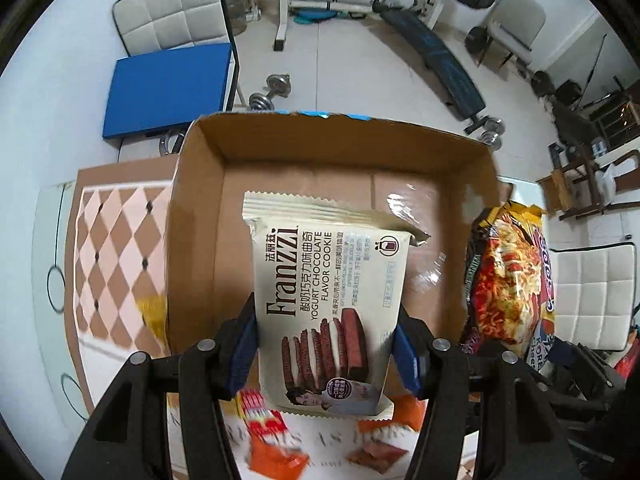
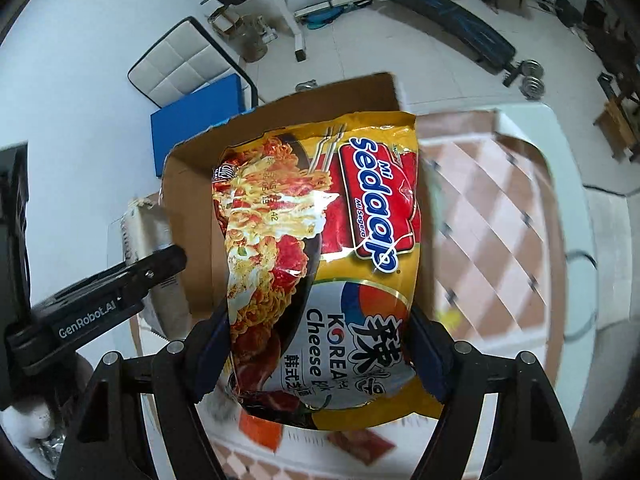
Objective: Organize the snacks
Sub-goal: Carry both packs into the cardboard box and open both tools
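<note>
Cookie pack (image 1: pixel 326 312) and noodle packet (image 2: pixel 320 260) hang over the cardboard box (image 1: pixel 200 216), each clamped between downward-pointing fingers.

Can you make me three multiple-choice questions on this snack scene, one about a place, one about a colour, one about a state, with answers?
1. What lies below the Franzzi cookie pack?
A. cardboard box
B. blue pad
C. chair

2. What colour is the Sedaap logo panel on the noodle packet?
A. green
B. red
C. black

3. How is the left gripper?
A. wide open, nothing in it
B. shut on the cookie pack
C. resting in the box

Answers: A, the cardboard box opens beneath it; B, white lettering on red; B, blue pads press both pack edges.
</note>
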### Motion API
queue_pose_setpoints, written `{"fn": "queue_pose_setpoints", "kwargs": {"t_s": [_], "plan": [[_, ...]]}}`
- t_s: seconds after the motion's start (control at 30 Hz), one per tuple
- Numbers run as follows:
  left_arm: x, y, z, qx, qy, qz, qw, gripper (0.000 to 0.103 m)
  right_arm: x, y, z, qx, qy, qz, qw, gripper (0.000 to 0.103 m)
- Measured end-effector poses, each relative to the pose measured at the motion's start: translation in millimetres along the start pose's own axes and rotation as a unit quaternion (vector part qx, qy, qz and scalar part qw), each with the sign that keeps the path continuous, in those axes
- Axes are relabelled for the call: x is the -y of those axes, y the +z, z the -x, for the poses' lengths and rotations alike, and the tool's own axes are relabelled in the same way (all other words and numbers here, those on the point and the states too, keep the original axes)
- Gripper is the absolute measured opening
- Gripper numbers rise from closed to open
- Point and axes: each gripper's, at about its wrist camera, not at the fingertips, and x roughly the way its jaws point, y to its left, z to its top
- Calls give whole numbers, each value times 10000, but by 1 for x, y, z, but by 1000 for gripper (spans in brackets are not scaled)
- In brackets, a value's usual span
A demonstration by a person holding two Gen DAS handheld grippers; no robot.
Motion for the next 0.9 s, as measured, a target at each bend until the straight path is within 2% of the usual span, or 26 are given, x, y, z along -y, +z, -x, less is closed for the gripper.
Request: {"fn": "queue_pose_setpoints", "kwargs": {"t_s": [0.17, 0.37, 0.67, 0.7, 0.73, 0.77, 0.8, 0.9], "plan": [[4, 38, -39, -433, -62, -9, 9990, 57, -11, 34, -55, -197, -224, 12, 9996, 81], [5, 50, -83, -775, -139, -53, 9969, 57, -1, 60, -122, -468, -506, 65, 9976, 81], [14, 55, -99, -794, -196, -159, 9965, 58, -6, 75, -169, -743, -736, 285, 9941, 81], [13, 56, -99, -794, -157, -168, 9966, 61, -7, 76, -172, -792, -773, 312, 9934, 81], [13, 56, -99, -800, -146, -174, 9965, 70, -9, 79, -174, -823, -826, 330, 9926, 86], [13, 54, -98, -784, -163, -176, 9966, 80, -10, 80, -174, -833, -846, 339, 9924, 95], [13, 55, -96, -746, -153, -181, 9969, 83, -12, 81, -174, -854, -842, 355, 9922, 97], [10, 57, -89, -624, -148, -152, 9978, 85, -17, 80, -172, -917, -915, 423, 9907, 97]]}}
